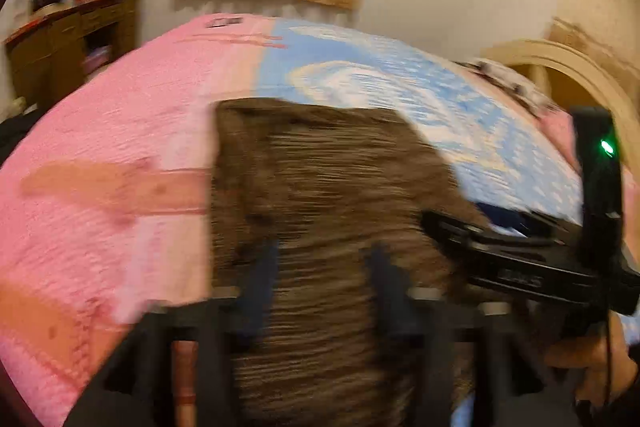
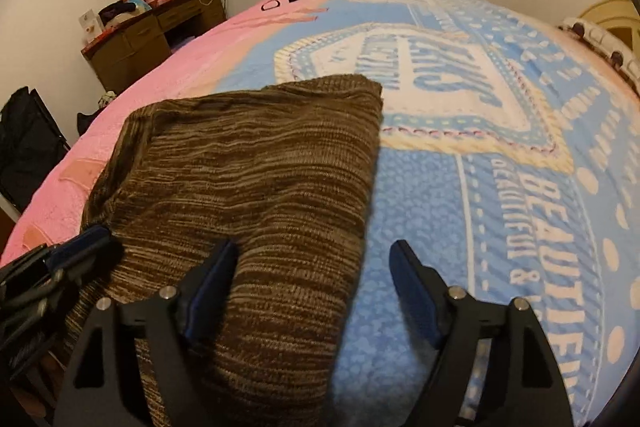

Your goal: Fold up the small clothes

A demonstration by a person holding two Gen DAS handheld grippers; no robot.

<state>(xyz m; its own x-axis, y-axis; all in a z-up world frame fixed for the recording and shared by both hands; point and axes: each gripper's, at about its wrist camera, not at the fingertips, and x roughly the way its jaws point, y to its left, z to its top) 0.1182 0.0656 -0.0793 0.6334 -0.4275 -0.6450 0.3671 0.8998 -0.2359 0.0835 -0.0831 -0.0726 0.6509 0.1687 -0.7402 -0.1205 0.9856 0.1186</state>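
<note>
Brown knit garment (image 2: 256, 179) folded on the pink-and-blue bedspread (image 2: 500, 211), both grippers let go.

Left wrist view, blurred: garment (image 1: 320, 195) at centre toward 6 o'clock, left gripper (image 1: 322, 279) jaws wide apart over it, gripping nothing; right gripper (image 1: 520, 251) at 4 o'clock. Right wrist view: right gripper (image 2: 312, 291) spread wide, one finger over the knit, the other over the bedspread, holding nothing; left gripper (image 2: 60, 267) at 8 o'clock. Likely between folds; next calls for pinching an edge cleanly.
</note>
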